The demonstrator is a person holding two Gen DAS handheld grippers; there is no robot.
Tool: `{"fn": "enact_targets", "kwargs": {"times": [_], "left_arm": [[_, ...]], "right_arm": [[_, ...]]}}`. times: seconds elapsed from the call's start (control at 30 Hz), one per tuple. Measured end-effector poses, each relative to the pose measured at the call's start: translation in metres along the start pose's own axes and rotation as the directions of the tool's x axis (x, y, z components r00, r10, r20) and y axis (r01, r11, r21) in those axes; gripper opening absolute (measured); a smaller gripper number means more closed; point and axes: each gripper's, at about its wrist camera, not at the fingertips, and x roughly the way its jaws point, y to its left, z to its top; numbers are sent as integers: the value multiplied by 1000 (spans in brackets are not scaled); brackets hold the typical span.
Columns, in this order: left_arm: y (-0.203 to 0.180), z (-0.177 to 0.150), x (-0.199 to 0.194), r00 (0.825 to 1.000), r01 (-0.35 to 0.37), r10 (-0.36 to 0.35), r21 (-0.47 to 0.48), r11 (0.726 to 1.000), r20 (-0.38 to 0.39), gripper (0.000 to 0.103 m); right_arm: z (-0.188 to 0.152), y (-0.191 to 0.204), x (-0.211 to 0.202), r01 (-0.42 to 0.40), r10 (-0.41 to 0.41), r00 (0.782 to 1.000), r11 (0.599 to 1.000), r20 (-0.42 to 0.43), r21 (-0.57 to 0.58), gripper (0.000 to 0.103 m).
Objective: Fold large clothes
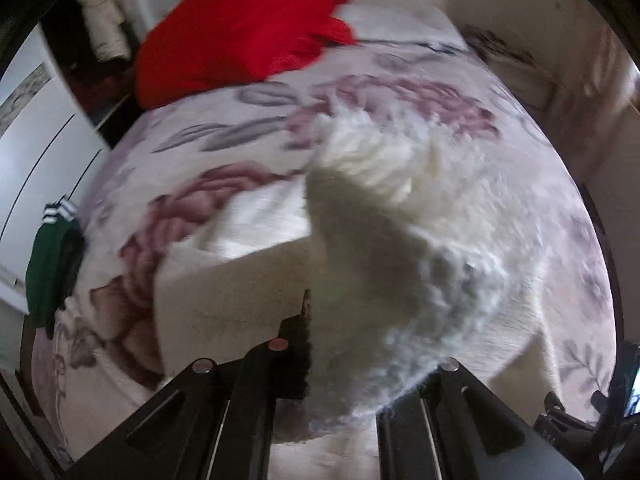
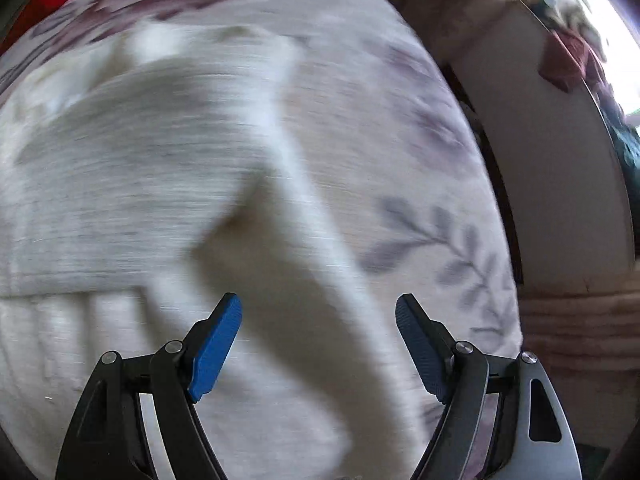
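One white fleece garment (image 1: 384, 264) hangs clamped in the left gripper (image 1: 320, 360); right gripper (image 2: 318, 340) fingers apart.

soft daylight fills both views; a blown-out window (image 2: 612, 40) glares at the right wrist view's upper right. motion blur smears the white garment (image 2: 140, 168) and floral bedspread (image 1: 224, 152). fisheye bending and dark vignetting crowd the edges.

White fleecy garment (image 1: 400, 248) on bed, part-lifted
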Motion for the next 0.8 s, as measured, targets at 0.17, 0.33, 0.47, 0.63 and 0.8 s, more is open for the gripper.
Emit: {"fn": "enact_targets", "kwargs": {"times": [0.17, 0.33, 0.47, 0.63, 0.8], "left_arm": [[-53, -4, 19, 999, 1, 1, 62, 998, -38, 5], [-96, -10, 64, 983, -23, 44, 119, 993, -178, 10], [-107, -24, 86, 963, 47, -11, 127, 991, -270, 38], [-80, -36, 66, 947, 161, -147, 26, 987, -284, 100], [-12, -54, 42, 944, 108, -132, -96, 990, -301, 100]], "right_arm": [[4, -70, 22, -11, 14, 999, 997, -34, 78, 81], [4, -115, 41, -73, 82, 995, 986, -60, 148, 81], [1, -139, 50, -201, 225, 971, 952, -80, 230, 81], [9, -144, 35, -507, 542, 840, 800, -24, 322, 81], [43, -94, 13, -740, 778, 628, 605, -22, 295, 81]]}}
